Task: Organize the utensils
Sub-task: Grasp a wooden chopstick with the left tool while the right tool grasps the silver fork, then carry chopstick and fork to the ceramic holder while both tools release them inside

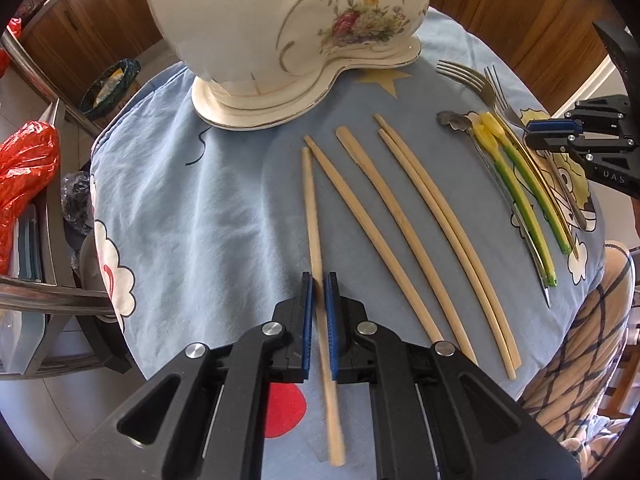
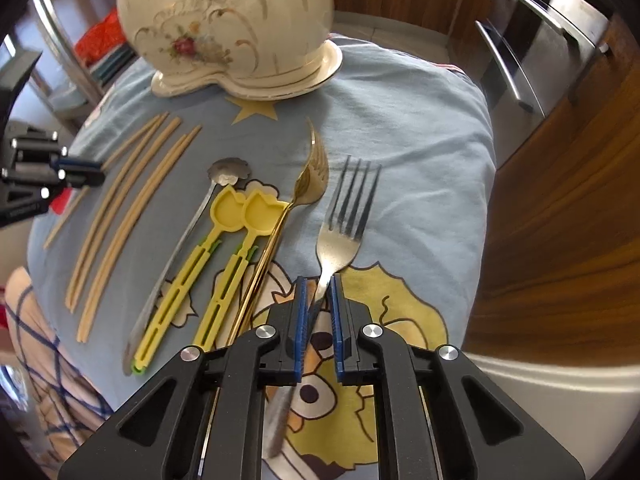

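left tool (image 1: 319, 280) clamped on one chopstick (image 1: 316, 240), other four chopsticks (image 1: 404, 224) lying just right of it on tabletop (image 1: 192, 216). right tool (image 2: 319, 282) pinching silver fork (image 2: 338, 240) at neck, gold fork (image 2: 280, 220) and yellow spoons (image 2: 224, 216) to its left.

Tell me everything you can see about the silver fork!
The silver fork is shiny metal with four long tines pointing toward the flowered tureen. It lies on the blue cartoon tablecloth, the rightmost utensil, beside a gold fork. The right hand-held gripper is closed on its neck, the blue pads pressing both sides.
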### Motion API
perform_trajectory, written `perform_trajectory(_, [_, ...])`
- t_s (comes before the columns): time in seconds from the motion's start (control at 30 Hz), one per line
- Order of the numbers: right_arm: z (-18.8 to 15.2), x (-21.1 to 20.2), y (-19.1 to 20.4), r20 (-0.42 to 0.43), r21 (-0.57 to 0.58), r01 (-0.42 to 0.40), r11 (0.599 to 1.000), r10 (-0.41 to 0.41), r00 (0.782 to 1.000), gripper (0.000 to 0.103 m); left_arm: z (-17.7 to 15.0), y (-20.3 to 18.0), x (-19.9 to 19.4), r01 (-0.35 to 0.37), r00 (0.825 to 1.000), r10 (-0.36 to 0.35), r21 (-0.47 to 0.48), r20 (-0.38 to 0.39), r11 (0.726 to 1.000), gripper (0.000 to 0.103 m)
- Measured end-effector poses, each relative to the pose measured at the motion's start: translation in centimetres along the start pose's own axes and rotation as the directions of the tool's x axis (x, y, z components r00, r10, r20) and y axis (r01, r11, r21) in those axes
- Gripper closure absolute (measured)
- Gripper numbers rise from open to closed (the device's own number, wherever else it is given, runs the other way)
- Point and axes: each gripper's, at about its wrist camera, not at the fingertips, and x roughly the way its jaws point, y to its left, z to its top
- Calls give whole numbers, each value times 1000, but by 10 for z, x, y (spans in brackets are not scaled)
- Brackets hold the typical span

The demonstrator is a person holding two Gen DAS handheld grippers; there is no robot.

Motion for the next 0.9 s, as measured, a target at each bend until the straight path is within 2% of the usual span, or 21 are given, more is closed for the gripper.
perform_trajectory(0.1, [-6, -3, -4, 38, 37, -28, 999, 26, 999, 97, -15, 1, -5, 14, 999, -13, -27, 39, 1000, 98])
perform_trajectory(0.2, [-9, -9, -12, 82, 77, -68, 995, 62, 995, 97, -23, 11, -15, 40, 994, -33, -69, 101, 997, 98])
perform_trajectory(0.43, [-22, -24, -29, 217, 131, -159, 978, 128, 968, 97, -41, 25, -45, 107, 964, -71, -131, 257, 986, 98])
perform_trajectory(0.63, [-26, -45, -37, 345, 148, -208, 967, 146, 927, 97, -47, 27, -70, 142, 921, -71, -161, 383, 977, 98])
perform_trajectory(0.77, [-26, -57, -41, 416, 158, -231, 960, 147, 897, 97, -45, 28, -87, 154, 886, -56, -178, 460, 972, 98])
perform_trajectory(0.9, [-22, -70, -43, 495, 148, -238, 960, 136, 858, 97, -44, 27, -103, 145, 842, -25, -183, 538, 972, 98])
